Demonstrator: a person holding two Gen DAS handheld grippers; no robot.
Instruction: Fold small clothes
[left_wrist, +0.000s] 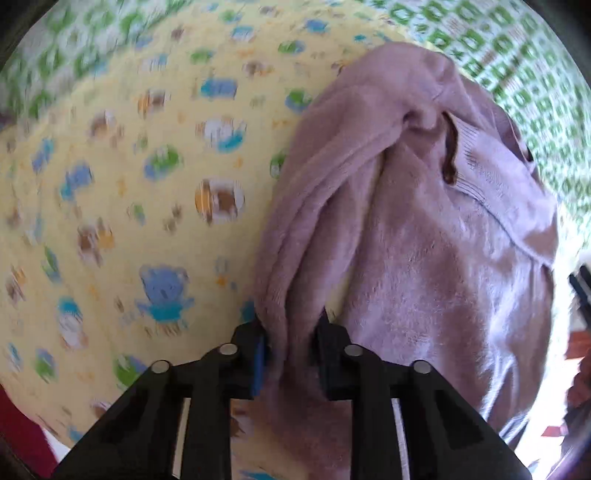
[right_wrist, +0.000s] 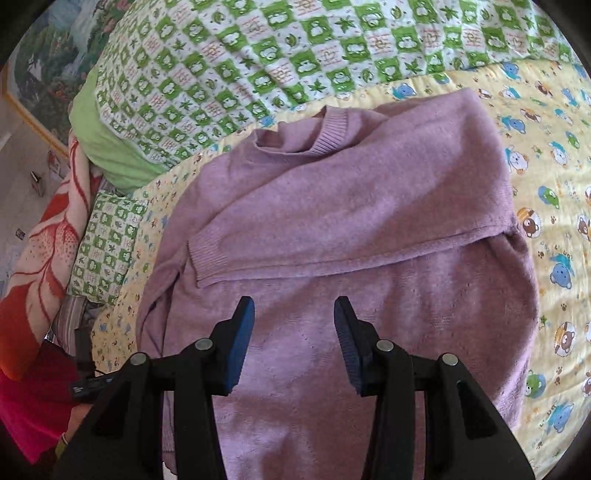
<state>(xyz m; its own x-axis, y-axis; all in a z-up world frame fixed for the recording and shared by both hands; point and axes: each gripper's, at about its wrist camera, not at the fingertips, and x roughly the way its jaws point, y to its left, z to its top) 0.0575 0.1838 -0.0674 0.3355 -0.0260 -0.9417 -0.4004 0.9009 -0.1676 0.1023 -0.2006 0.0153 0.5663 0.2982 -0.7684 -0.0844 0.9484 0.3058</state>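
**Left clamped, right spread wide**

My left gripper (left_wrist: 290, 347) has its jaws drawn close together, pinching a bunched fold of the purple sweater (left_wrist: 424, 236) between the pads, with fabric filling the gap and spilling out in front. The view from that wrist is smeared with motion blur. My right gripper (right_wrist: 294, 332) hangs just above the same garment with its jaws well apart, blue pads (right_wrist: 242, 343) facing each other and nothing between them.

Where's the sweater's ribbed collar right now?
Right wrist view, upper centre: the collar tops the purple sweater, beside the green checked quilt.
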